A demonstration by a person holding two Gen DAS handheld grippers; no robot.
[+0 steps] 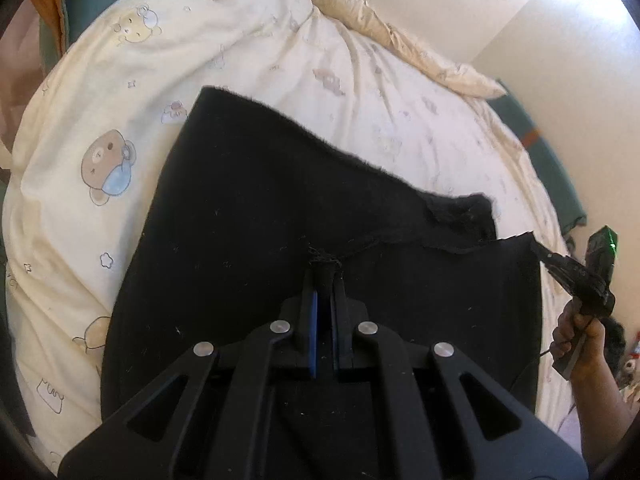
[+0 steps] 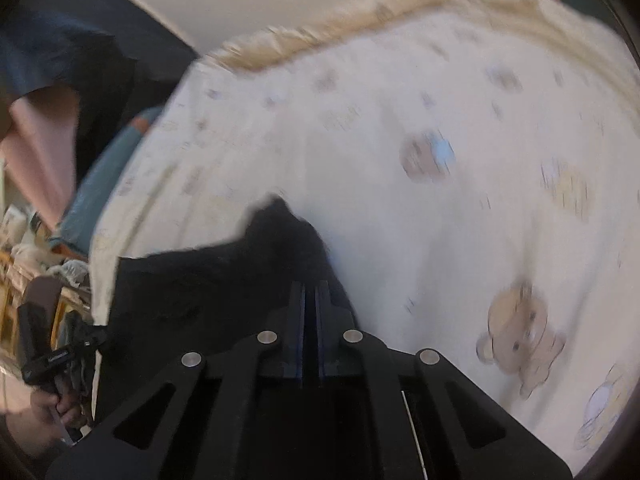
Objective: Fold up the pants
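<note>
The left gripper [image 1: 325, 276] is nearest in the left wrist view; its jaws are closed tight, pinching a bunched edge of the black pants [image 1: 260, 220] between the blue-lined pads. The pants lie spread across the middle of the cream quilt [image 1: 100, 240], with one straight edge running diagonally from far left toward near right. At the right of the same view, the right gripper [image 1: 538, 249] is closed on the right-hand corner of the pants and lifts that corner clear of the quilt; the person's right hand [image 1: 576, 332] grips its handle, and a green indicator light [image 1: 612, 245] shows on the unit. In the right wrist view, which is motion-blurred, the right gripper's jaws stand narrow with black fabric raised in a peak just beyond the fingertips, and the left gripper appears at the near left edge in the person's left hand [image 2: 60, 404]. The quilt carries printed cartoon bears [image 1: 106, 168], stars and small cakes. No readable brand, label or lettering is visible on the pants, the quilt or either gripper. Beyond the quilt, a teal bed sheet [image 1: 540, 152] shows at the far right edge, and a pale wall [image 1: 460, 8] lies behind.
</note>
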